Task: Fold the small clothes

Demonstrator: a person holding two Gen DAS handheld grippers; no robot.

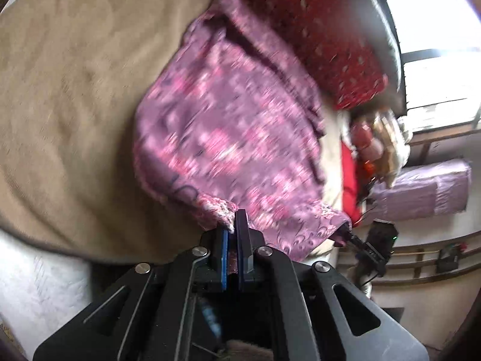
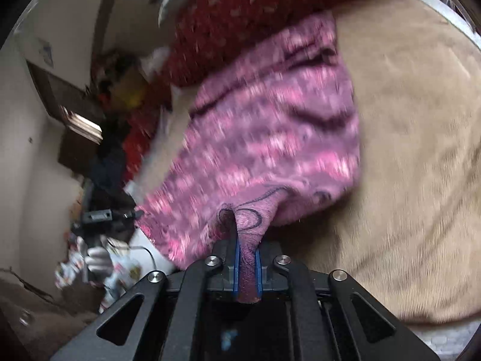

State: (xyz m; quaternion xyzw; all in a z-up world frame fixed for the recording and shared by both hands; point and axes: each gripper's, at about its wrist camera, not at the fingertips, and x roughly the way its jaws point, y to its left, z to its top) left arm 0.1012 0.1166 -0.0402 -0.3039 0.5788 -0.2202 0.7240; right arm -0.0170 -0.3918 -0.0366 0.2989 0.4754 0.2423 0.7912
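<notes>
A small pink and purple patterned garment (image 1: 234,138) hangs stretched above the tan blanket (image 1: 75,90). My left gripper (image 1: 233,225) is shut on one near corner of it. My right gripper (image 2: 248,234) is shut on the other near corner of the garment (image 2: 270,138), with cloth bunched between its blue pads. The right gripper also shows in the left wrist view (image 1: 357,242), pinching the garment's edge. The left gripper shows in the right wrist view (image 2: 120,215). Both views are motion-blurred.
A red patterned cushion (image 1: 315,30) lies beyond the garment, also in the right wrist view (image 2: 240,15). A heap of mixed clothes (image 1: 375,147) sits at the bed's edge. A purple bundle (image 1: 427,189) lies further off. The tan blanket (image 2: 415,150) spreads right.
</notes>
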